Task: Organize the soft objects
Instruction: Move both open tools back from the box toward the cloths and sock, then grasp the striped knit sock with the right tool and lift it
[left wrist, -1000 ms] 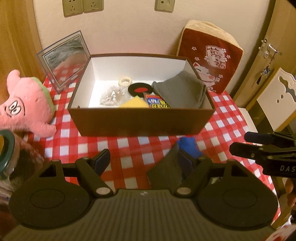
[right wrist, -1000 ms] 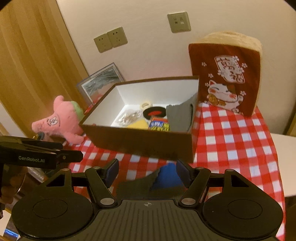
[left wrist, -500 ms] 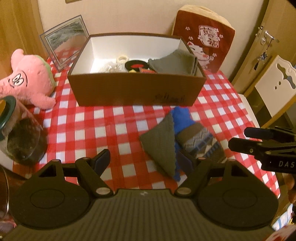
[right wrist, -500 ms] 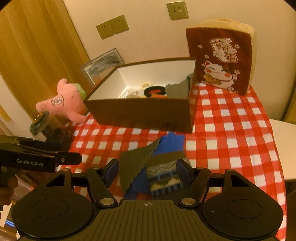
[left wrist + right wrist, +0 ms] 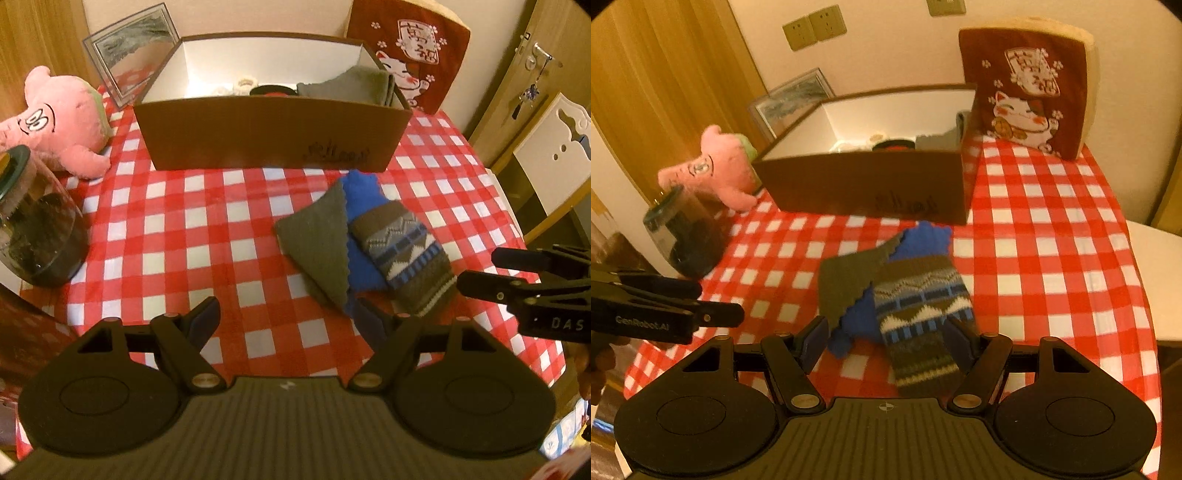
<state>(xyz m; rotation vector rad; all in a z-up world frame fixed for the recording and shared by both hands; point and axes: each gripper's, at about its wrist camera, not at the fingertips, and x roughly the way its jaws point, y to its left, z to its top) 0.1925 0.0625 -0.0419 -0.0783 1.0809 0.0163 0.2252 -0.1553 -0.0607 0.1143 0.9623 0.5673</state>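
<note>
- A patterned sock (image 5: 919, 314) lies on the checked tablecloth (image 5: 1052, 236), its cuff end between the spread fingers of the right gripper (image 5: 886, 341); nothing is clamped.
- Under the sock is a blue cloth (image 5: 925, 240) and a grey-green cloth (image 5: 846, 284), stacked just ahead of those fingers and slightly to their left.
- In the left wrist view the same pile, sock (image 5: 402, 251) uppermost, sits ahead of the right-hand finger of the left gripper (image 5: 286, 317), whose fingers are released and wide apart over bare tablecloth.
- Farther ahead of both pairs of fingers stands an open cardboard box (image 5: 273, 136) with a folded grey towel (image 5: 347, 86) in its right end.
- Beyond the box's right corner a red cat cushion (image 5: 1023, 92) leans on the wall.
- Left of the box lie a pink plush toy (image 5: 59, 122) and a glass jar (image 5: 37, 221); a picture frame (image 5: 129, 48) stands behind.
</note>
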